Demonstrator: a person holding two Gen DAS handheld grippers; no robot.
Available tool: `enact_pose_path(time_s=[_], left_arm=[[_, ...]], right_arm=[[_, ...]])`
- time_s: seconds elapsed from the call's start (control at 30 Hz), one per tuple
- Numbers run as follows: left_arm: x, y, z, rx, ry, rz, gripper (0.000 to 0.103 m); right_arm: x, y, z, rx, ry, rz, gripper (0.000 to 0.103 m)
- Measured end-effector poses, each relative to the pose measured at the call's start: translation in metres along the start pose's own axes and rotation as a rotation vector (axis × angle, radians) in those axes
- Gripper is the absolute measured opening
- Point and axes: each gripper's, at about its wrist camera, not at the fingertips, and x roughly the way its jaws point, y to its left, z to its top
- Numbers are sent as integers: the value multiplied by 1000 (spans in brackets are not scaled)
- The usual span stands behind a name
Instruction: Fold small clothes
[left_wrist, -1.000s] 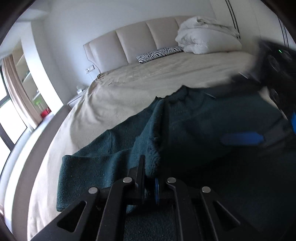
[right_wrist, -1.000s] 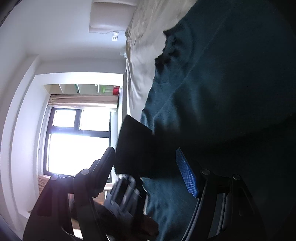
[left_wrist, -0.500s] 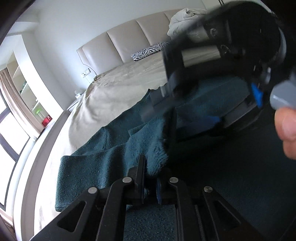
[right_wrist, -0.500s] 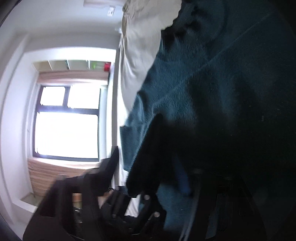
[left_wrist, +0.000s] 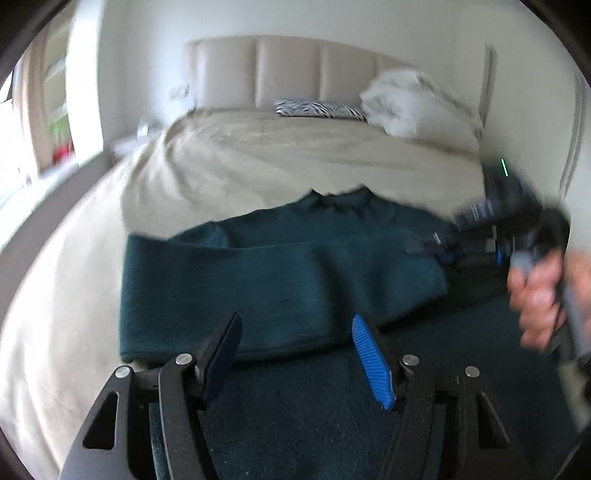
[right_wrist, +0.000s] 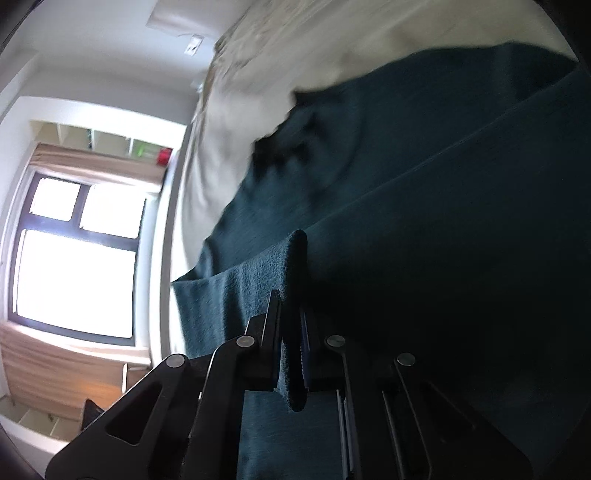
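Sweater (right_wrist: 424, 177) edge pinched in right hand-held gripper (right_wrist: 290, 332); left hand-held gripper (left_wrist: 295, 354) just opened, empty

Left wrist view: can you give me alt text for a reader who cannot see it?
The left tool hangs open over a dark teal fleece garment, part-folded on a beige bedsheet; its jaws have just been opening and nothing is between them. At right, a hand holds the right tool, blurred.

Beige bed (left_wrist: 280, 162), teal garment (left_wrist: 280, 266), pillows (left_wrist: 413, 107)
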Motion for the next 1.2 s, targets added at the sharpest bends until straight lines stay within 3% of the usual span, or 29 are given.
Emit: enact_pose_path(time_s=[0.03, 0.2, 0.3, 0.5, 0.67, 0.8, 0.87, 0.93, 0.97, 1.1, 1.2], left_arm=[[1, 16, 4, -65, 8, -25, 61], [15, 93, 19, -392, 47, -160, 28], [20, 120, 27, -494, 36, -231, 24], [35, 136, 39, -544, 38, -261, 24], [70, 135, 27, -552, 127, -247, 24], [77, 133, 18, -554, 127, -247, 24], [76, 131, 17, -554, 126, -245, 23], [76, 129, 17, -542, 127, -240, 23], [76, 128, 17, -535, 128, -238, 23], [81, 130, 18, -528, 133, -245, 23], [81, 136, 14, -526, 134, -256, 23]], right_arm=[[-4, -5, 4, -2, -10, -16, 8], [-19, -29, 15, 28, -24, -39, 8], [-23, -40, 18, 28, -18, -54, 8], [-48, -59, 24, 34, -45, -72, 8], [-69, -71, 32, 63, -87, -100, 8], [-72, -68, 20, 45, -60, -32, 9], [-71, -61, 9, 28, -60, -14, 23], [-66, -50, -2, -13, -69, -45, 61], [-63, -46, -6, -22, -71, -56, 65], [-48, -32, -12, -67, -64, -105, 63], [-42, -26, -13, -89, -44, -129, 25]])
